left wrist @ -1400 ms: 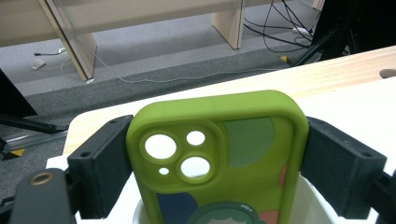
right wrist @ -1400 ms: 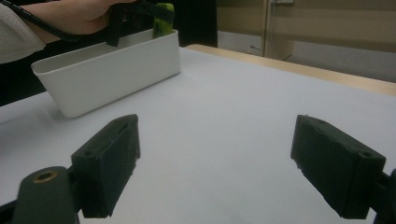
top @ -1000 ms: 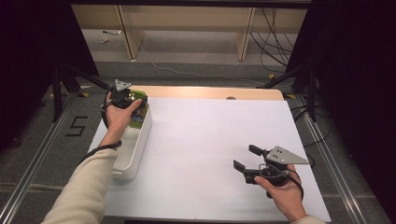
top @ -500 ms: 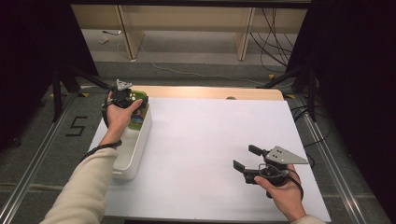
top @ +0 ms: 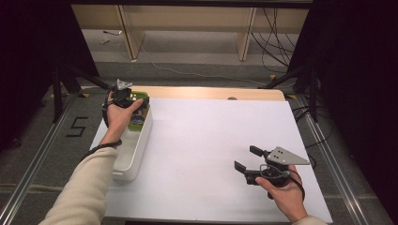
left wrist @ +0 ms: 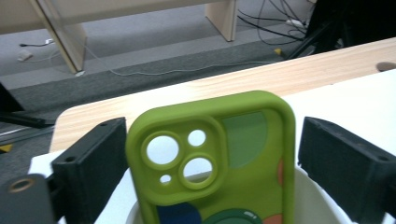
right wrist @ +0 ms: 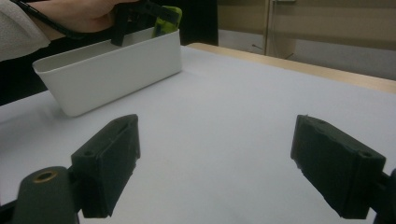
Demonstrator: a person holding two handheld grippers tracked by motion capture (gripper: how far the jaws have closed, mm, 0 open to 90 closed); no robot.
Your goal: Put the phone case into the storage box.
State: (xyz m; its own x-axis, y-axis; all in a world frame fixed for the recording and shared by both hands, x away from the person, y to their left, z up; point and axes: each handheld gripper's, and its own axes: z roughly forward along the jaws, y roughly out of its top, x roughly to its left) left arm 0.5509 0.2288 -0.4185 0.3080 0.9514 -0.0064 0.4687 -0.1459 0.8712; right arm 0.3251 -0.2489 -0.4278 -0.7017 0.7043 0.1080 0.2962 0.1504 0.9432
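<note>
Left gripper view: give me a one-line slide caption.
Green phone case stands upright in the white bin between the left gripper fingers, which have just been opening and stand clear of it.

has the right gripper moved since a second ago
No. The right gripper keeps its spot near the white sheet's right front corner, jaws open.

Both grippers are black: the left gripper (top: pixel 123 93) and right gripper (top: pixel 248 159) each carry a grey three-cornered plate, blocky jaws with small screw holes, a black cable, and a cream knit sleeve (top: pixel 84 187)
</note>
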